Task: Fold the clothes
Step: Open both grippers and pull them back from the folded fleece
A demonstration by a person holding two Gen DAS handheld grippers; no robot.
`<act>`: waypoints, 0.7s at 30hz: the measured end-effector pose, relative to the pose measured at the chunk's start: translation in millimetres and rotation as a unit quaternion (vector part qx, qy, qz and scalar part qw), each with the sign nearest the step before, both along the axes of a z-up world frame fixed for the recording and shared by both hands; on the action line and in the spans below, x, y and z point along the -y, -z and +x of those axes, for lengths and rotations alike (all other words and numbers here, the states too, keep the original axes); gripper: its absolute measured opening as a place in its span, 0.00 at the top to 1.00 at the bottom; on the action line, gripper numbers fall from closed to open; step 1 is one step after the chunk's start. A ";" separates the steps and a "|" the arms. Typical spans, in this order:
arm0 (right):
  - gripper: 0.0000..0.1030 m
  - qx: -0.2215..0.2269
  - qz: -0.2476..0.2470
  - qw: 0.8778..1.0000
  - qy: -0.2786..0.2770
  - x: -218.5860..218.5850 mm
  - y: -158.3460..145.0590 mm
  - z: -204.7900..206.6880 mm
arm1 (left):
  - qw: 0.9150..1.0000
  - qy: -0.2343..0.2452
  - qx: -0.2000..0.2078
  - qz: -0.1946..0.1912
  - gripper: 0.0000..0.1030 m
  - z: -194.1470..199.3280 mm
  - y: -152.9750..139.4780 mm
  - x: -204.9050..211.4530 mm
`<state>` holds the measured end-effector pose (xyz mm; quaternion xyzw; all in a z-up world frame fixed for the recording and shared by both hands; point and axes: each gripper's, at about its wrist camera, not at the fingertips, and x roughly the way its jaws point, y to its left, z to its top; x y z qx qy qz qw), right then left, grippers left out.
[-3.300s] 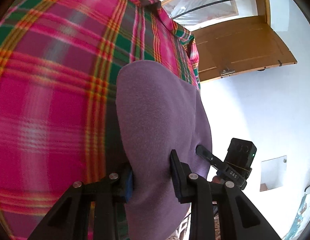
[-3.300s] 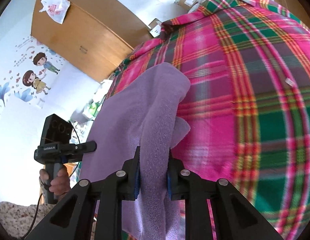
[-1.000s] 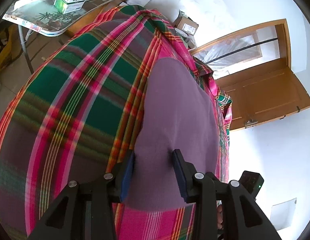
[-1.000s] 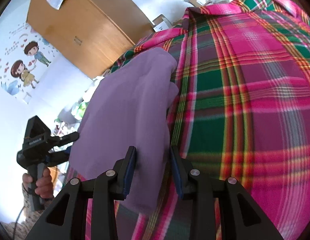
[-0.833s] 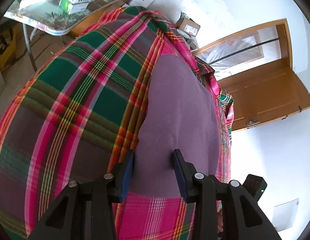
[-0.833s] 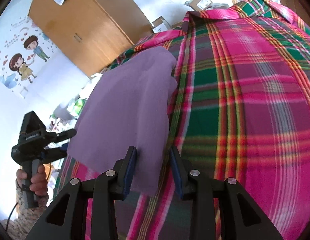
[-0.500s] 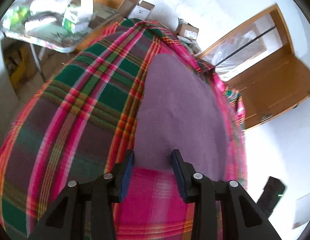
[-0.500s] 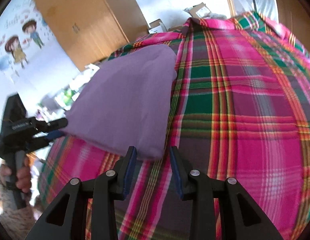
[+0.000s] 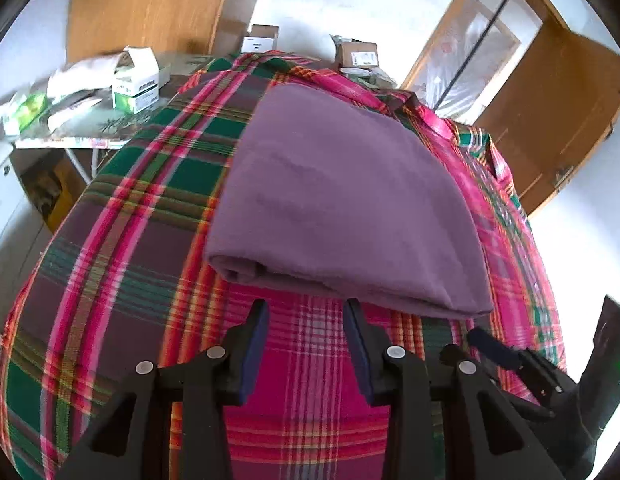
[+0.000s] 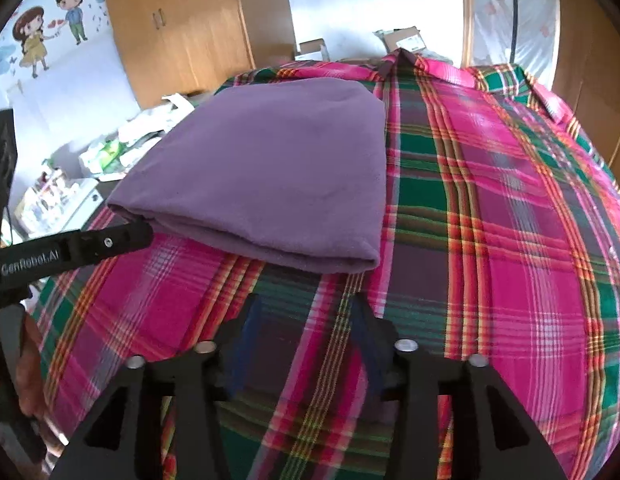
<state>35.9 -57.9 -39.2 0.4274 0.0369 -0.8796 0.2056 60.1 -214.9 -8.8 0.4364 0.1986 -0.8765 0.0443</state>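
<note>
A folded purple cloth (image 9: 345, 208) lies flat on the pink and green plaid bedcover (image 9: 122, 280), with its thick folded edge facing me. My left gripper (image 9: 306, 312) stands open just short of that edge, nothing between its fingers. In the right wrist view the same purple cloth (image 10: 270, 176) lies ahead, and my right gripper (image 10: 306, 304) is open just behind its near right corner, holding nothing. The other gripper's black finger (image 10: 90, 242) reaches in from the left, close to the cloth's near left corner.
A side table (image 9: 82, 128) with boxes and packets stands left of the bed. Cardboard boxes (image 9: 355, 54) sit beyond the far end. A wooden wardrobe (image 10: 190, 32) and an open wooden door (image 9: 549, 112) line the walls. The plaid cover (image 10: 529, 240) stretches wide to the right.
Both grippers have let go of the purple cloth and drawn back from it. The cloth, which hung between the fingers earlier, now lies folded flat on the bed.
</note>
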 end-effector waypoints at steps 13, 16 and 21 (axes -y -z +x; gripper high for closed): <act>0.44 -0.020 0.053 0.998 0.035 12.3 0.4 -2.1 | 0.995 -0.005 -0.009 -0.099 0.63 -10.2 10.5 -14.4; 0.43 -0.018 0.053 0.997 0.051 11.4 0.4 -6.3 | 0.994 -0.007 -0.007 -0.110 0.62 -12.4 11.3 -15.7; 0.33 -0.015 0.056 0.996 0.063 13.4 0.6 -10.7 | 0.994 -0.018 -0.016 -0.105 0.58 -13.6 11.9 -15.0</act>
